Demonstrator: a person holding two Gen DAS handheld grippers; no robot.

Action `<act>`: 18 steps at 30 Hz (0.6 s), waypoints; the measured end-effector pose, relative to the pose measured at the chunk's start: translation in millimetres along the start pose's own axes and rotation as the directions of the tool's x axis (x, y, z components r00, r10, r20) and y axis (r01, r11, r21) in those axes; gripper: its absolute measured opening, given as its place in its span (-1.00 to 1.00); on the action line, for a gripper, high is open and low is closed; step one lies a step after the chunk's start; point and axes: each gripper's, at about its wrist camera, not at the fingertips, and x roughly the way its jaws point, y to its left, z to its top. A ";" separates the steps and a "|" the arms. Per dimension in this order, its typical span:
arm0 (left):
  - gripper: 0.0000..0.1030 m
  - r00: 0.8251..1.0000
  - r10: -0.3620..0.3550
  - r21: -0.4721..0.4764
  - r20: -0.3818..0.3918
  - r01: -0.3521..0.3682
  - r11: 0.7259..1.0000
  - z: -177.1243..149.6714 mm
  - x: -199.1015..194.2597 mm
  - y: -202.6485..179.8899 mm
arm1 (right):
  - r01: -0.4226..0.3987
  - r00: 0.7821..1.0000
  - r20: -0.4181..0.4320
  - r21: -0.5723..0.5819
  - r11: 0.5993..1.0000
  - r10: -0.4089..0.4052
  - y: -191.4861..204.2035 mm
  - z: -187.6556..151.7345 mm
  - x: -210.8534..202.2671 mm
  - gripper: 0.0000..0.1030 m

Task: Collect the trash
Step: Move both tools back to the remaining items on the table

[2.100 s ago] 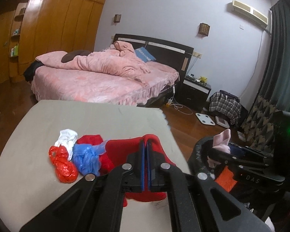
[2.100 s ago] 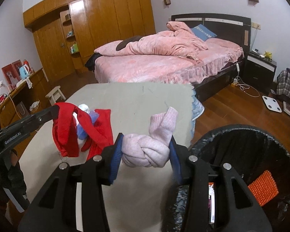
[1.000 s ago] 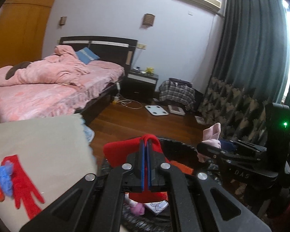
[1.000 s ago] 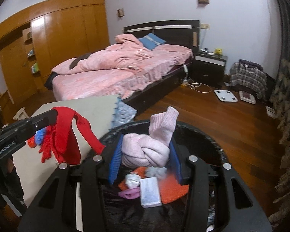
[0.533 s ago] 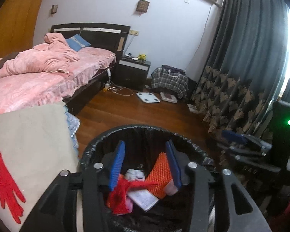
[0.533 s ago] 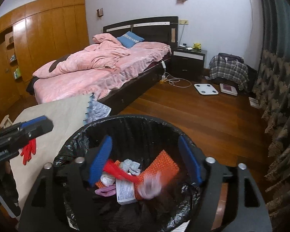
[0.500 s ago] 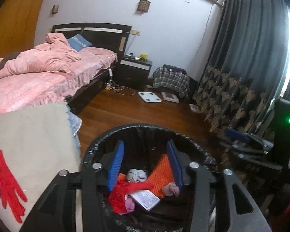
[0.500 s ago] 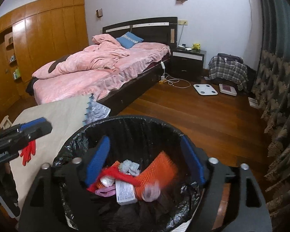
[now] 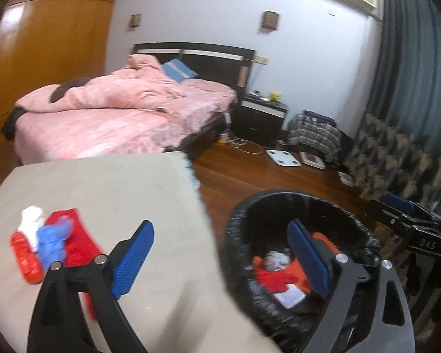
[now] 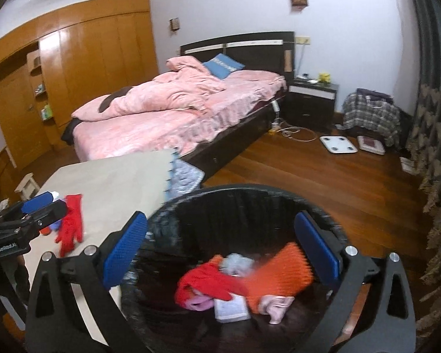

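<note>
Both grippers have just been opening, nothing between the jaws. Right gripper (image 10: 220, 245) hangs spread wide over the bin (image 10: 279, 194); pink sock (image 10: 275, 306) and red cloth (image 10: 203, 279) lie inside. Left gripper (image 9: 220, 256) is spread too, swung toward the table (image 9: 117, 182). Remaining trash pile (image 9: 41, 241) sits on the table's left: red glove (image 10: 70, 226), blue and white bits. Next pick, I'd judge: come down over one piece, jaws straddling it, pinch fully before lifting; don't drag neighbours off.

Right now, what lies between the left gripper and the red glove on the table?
Nothing but bare table, in the left wrist view. The left gripper is open and empty; the red glove lies beside its left finger.
</note>
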 end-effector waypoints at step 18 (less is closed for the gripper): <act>0.76 0.930 0.367 -0.094 0.020 -0.363 0.927 -34.2 -45.5 138.7 | -0.194 0.981 -0.019 -0.130 0.972 0.193 133.2 2.8 65.4 0.90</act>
